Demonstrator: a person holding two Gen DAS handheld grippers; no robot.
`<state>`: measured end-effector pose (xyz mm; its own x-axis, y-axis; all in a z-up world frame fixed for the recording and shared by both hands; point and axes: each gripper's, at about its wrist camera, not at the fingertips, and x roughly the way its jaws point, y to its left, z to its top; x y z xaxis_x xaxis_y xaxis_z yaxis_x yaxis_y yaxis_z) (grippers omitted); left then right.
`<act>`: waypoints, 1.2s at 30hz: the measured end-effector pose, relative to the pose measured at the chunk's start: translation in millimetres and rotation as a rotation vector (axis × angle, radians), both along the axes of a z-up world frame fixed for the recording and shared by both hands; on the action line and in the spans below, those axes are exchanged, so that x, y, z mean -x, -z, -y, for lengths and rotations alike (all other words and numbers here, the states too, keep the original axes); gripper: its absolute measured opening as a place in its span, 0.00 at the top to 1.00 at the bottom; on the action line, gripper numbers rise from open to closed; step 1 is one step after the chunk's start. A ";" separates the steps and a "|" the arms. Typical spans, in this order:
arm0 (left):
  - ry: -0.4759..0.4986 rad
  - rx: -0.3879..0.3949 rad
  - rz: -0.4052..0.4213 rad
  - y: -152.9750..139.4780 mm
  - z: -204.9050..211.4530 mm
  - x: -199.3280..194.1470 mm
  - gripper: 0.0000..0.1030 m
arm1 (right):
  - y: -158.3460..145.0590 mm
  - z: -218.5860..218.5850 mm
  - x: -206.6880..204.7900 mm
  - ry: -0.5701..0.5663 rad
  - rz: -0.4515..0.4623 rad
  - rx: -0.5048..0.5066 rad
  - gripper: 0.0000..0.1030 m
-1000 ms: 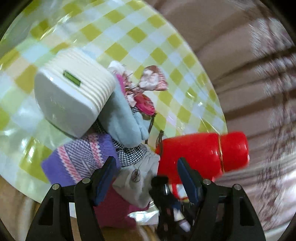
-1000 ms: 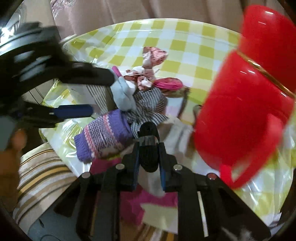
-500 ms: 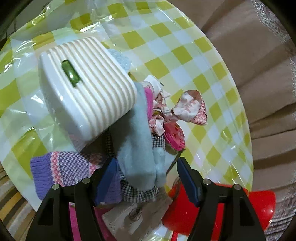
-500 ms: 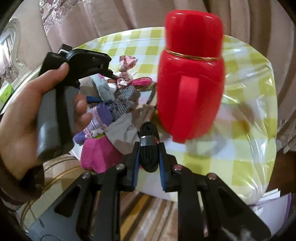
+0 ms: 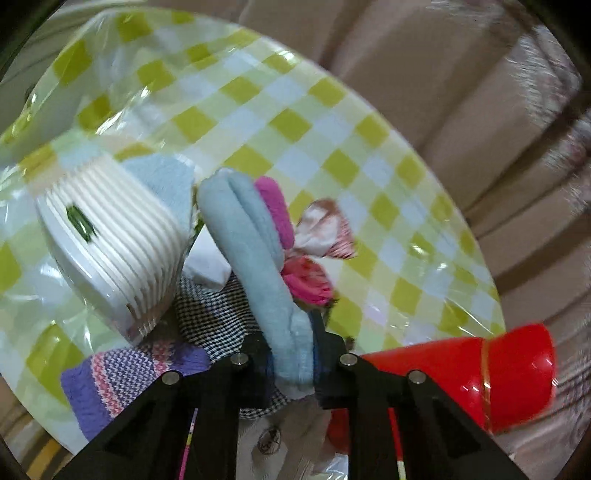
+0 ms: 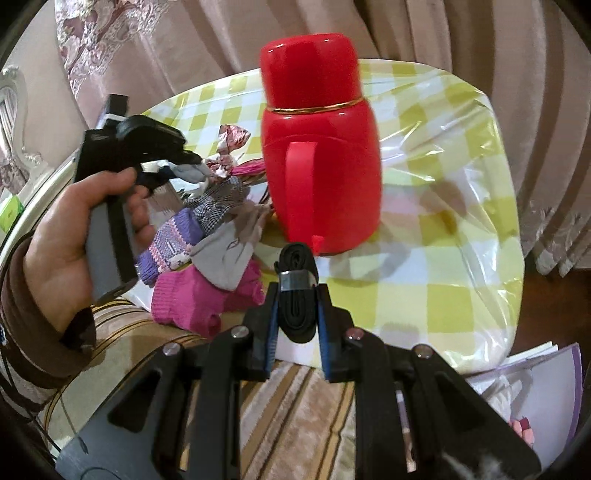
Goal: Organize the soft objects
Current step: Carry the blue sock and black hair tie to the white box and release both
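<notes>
Black tool [image 6: 297, 317], blue pads [image 6: 272, 325]; bare hand [image 6: 66, 236], brown sleeve [image 6: 33, 332].

A lived-in home room. Heavy beige curtains [image 6: 436, 33] with a lace-patterned panel [image 6: 96, 37] hang across the top of the frame. The worktop [image 6: 461, 236] wears a green-and-white checked cloth under clear plastic film. On it stand a red thermos jug [image 6: 317, 147] and a heap of socks [image 6: 207, 240]. Striped upholstery [image 6: 295, 398] fills the lower middle, with papers [image 6: 535, 387] at lower right.
</notes>
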<state>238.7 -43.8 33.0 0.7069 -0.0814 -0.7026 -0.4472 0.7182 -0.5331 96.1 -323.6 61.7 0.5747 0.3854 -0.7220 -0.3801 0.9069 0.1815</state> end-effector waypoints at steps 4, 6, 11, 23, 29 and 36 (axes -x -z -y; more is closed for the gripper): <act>0.054 0.000 0.043 -14.9 5.6 16.3 0.84 | -1.8 11.9 3.8 0.033 0.002 -0.010 0.79; 0.100 0.004 0.062 -21.3 11.9 28.6 0.84 | -4.6 19.4 6.9 0.048 0.006 -0.016 0.79; 0.228 0.019 0.097 -35.1 40.3 62.4 0.84 | -7.8 39.5 15.2 0.092 0.007 -0.020 0.79; 0.590 0.068 0.032 -25.0 144.4 107.1 0.84 | -7.9 109.3 47.8 0.261 -0.014 0.015 0.79; 0.766 0.057 -0.029 -12.7 197.9 116.6 0.84 | 0.2 141.8 66.1 0.346 -0.032 0.052 0.79; 0.950 0.028 -0.063 -7.4 249.6 130.7 0.84 | 6.4 173.7 81.3 0.444 -0.052 0.086 0.79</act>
<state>108.0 -293.4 40.4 0.2977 -0.6199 -0.7260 0.2885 0.7834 -0.5505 14.8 -497.3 55.3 0.6327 0.0474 -0.7729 0.0566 0.9926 0.1072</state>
